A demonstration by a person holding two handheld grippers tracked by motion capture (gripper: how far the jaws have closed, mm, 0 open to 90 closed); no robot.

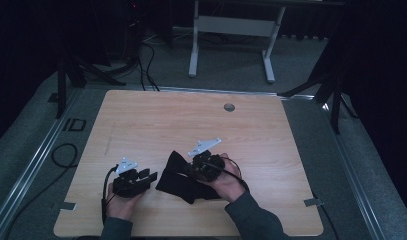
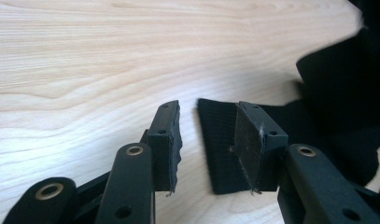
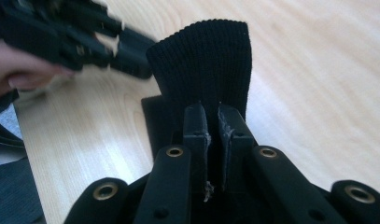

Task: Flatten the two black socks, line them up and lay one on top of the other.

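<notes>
Right tongs (image 3: 213, 119) up close, jaws nearly together and clamped on a ribbed edge of the black cloth (image 3: 201, 60), lifting it. The cloth (image 1: 178, 177) lies near the front of the bench (image 1: 156, 120). Left tongs (image 2: 208, 135) gape wide just beside it, a strip of cloth between the jaws, ungripped.

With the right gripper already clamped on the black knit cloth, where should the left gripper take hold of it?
Probably the flat ribbed band of the black knit cloth lying on the table between the open jaws of the left gripper. It lies low, with its straight edge facing that gripper, so come in low from the cloth's left. The right gripper pinches another ribbed end upright.
</notes>
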